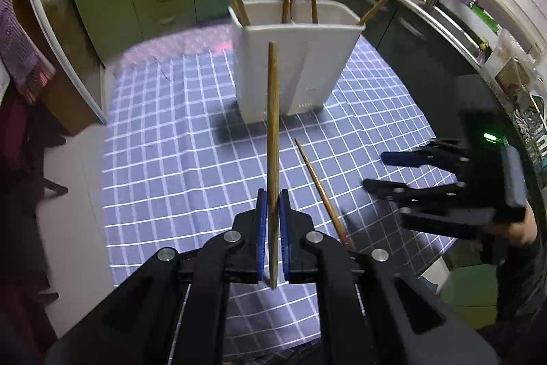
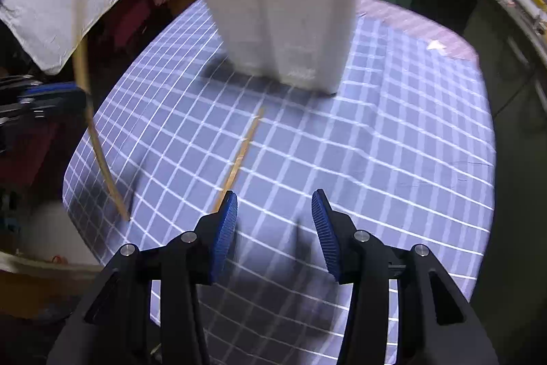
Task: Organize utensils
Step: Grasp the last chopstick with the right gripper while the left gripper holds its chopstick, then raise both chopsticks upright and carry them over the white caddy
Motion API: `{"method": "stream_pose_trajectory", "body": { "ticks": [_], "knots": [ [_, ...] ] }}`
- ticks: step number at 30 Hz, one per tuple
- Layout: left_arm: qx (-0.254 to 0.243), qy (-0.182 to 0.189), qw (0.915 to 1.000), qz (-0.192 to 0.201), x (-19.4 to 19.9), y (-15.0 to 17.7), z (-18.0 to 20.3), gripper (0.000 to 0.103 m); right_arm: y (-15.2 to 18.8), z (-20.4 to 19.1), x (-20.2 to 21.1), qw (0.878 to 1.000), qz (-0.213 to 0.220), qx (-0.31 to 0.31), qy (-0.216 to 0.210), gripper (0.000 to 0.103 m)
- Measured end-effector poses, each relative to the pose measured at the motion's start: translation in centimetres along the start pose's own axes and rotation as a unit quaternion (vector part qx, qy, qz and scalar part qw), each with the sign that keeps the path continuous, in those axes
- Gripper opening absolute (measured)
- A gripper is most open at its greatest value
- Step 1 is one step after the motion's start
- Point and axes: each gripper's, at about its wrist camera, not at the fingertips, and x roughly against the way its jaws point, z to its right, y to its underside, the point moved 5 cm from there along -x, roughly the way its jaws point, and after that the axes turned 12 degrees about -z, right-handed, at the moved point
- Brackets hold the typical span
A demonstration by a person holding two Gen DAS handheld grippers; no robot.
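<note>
We grip one chopstick [image 1: 272, 139] upright in the closed jaws of the left gripper [image 1: 272, 211], lifted clear of the checked bench [image 1: 171, 142], likely bound for the white holder [image 1: 294, 64]. Our right gripper [image 2: 274, 221] hovers, jaws open and empty, beside the last chopstick [image 2: 239, 156] lying flat.

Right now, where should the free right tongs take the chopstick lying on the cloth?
Probably near the middle of the chopstick on the cloth, from above, pads across its width. It lies flat and thin on the checked tablecloth, so a side approach looks impractical. The right tongs are open.
</note>
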Motion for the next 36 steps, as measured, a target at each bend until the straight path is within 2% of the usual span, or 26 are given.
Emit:
{"method": "stream_pose_trajectory", "body": {
  "ticks": [4, 9, 14, 17, 21, 26, 29, 33, 36],
  "knots": [
    [-0.004, 0.001, 0.9999, 0.014, 0.9, 0.9, -0.8, 0.007, -1.7, -1.9, -2.1, 0.999, -0.037, 0.013, -0.004, 0.043],
    [-0.009, 0.008, 0.9996, 0.024, 1.8, 1.6, -1.1, 0.007, -3.5, -2.8, -4.7, 0.996, -0.081, 0.012, 0.022, 0.037],
    [-0.013, 0.012, 0.9993, 0.031, 2.0, 1.9, -1.2, 0.007, -4.7, -3.4, -5.9, 0.993, -0.108, 0.013, 0.041, 0.032],
    [-0.014, 0.013, 0.9993, 0.033, 2.0, 2.2, -1.3, 0.007, -5.0, -3.7, -6.9, 0.991, -0.127, 0.014, 0.043, 0.026],
    [-0.017, 0.010, 0.9992, 0.034, 2.1, 2.4, -1.3, 0.007, -5.3, -3.7, -7.0, 0.991, -0.127, 0.011, 0.050, 0.021],
    [-0.018, 0.008, 0.9992, 0.036, 2.2, 2.5, -1.2, 0.007, -5.1, -3.1, -7.0, 0.992, -0.118, 0.006, 0.050, 0.007],
    [-0.019, 0.008, 0.9991, 0.037, 2.3, 2.5, -1.1, 0.007, -4.7, -3.0, -6.4, 0.993, -0.107, 0.009, 0.040, 0.007],
    [-0.021, 0.006, 0.9991, 0.036, 2.3, 2.5, -1.0, 0.007, -4.6, -3.0, -3.7, 0.998, -0.063, 0.007, 0.017, 0.007],
    [-0.025, 0.007, 0.9990, 0.037, 2.3, 2.5, -0.8, 0.007, -4.0, -3.1, -0.5, 1.000, -0.013, 0.010, 0.001, 0.007]
  ]
}}
